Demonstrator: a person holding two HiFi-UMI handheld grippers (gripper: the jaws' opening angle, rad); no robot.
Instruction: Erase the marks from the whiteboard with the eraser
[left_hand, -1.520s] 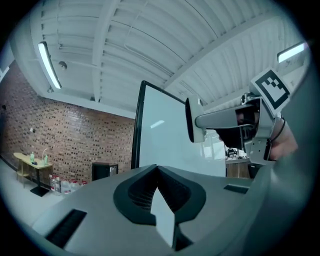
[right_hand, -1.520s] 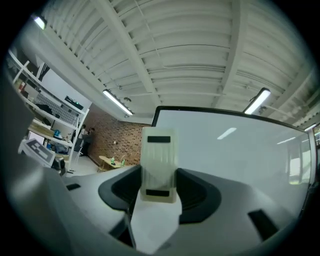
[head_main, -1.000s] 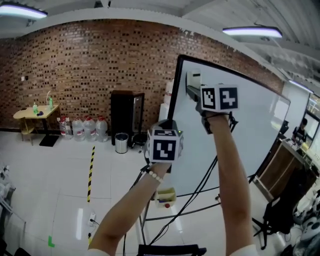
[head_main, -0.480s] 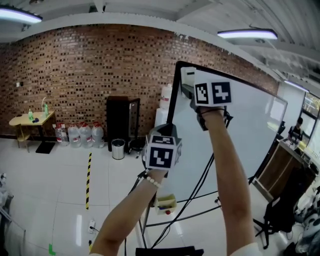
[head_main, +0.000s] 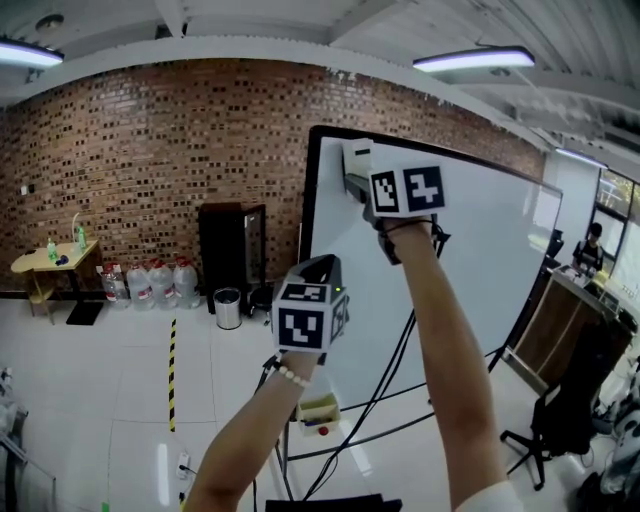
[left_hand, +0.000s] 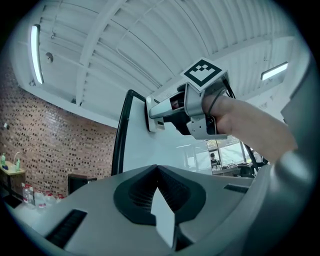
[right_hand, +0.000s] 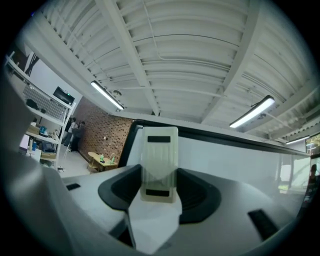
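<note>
The left claw (left_hand: 157, 172) is pinched together and empty, near the whiteboard's (head_main: 470, 260) left edge. Beyond it, the right claw (right_hand: 159, 187) grips the eraser (right_hand: 160, 160) by its lower end at the board's top left corner. Pushed sideways there, the eraser could twist in the grip or run off the frame. I can make out no marks, and the raised arm hides part of the board.

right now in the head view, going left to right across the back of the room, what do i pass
small wooden table -> water jugs -> black cabinet -> whiteboard -> person at the far right
</note>
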